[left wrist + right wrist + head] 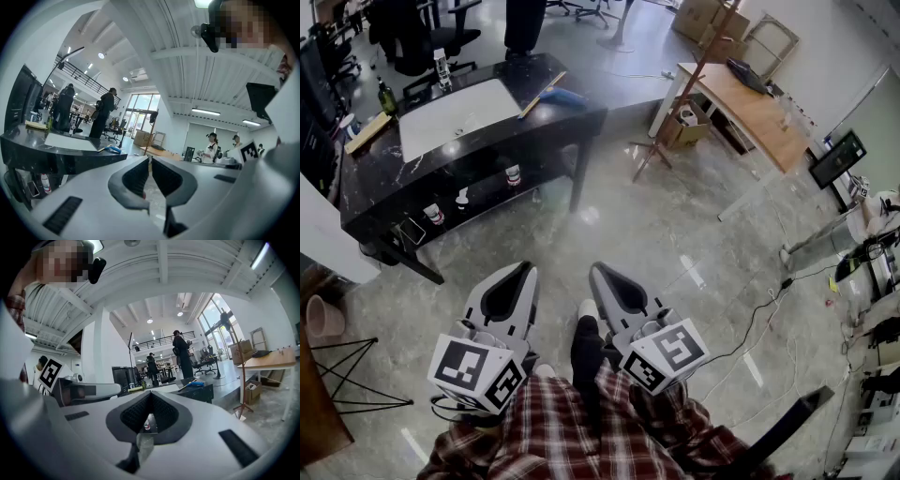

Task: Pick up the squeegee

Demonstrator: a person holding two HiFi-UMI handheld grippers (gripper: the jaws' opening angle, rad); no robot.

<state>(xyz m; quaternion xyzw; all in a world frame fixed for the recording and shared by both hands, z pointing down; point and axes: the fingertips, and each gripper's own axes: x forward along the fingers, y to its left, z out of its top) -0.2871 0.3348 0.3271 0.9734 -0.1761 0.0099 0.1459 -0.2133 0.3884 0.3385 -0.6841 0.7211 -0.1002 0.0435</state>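
Note:
The squeegee [551, 95], with a blue head and a pale wooden handle, lies on the far right end of the black table [581, 120]. It also shows small and distant in the left gripper view [111, 149] and the right gripper view [195, 383]. My left gripper [528, 267] and right gripper [593, 268] are held level side by side close to my body, well short of the table. Both are shut with nothing between the jaws, as their own views confirm for the left gripper [150, 160] and right gripper [151, 393].
A white mat [455, 120] covers the table's middle, with bottles [442, 67] and a wooden block [367, 132] at its far left. Small containers [514, 175] sit on the shelf below. A wooden desk [759, 114], a wooden stand [680, 103] and floor cables [759, 328] are to the right. People [105, 115] stand behind the table.

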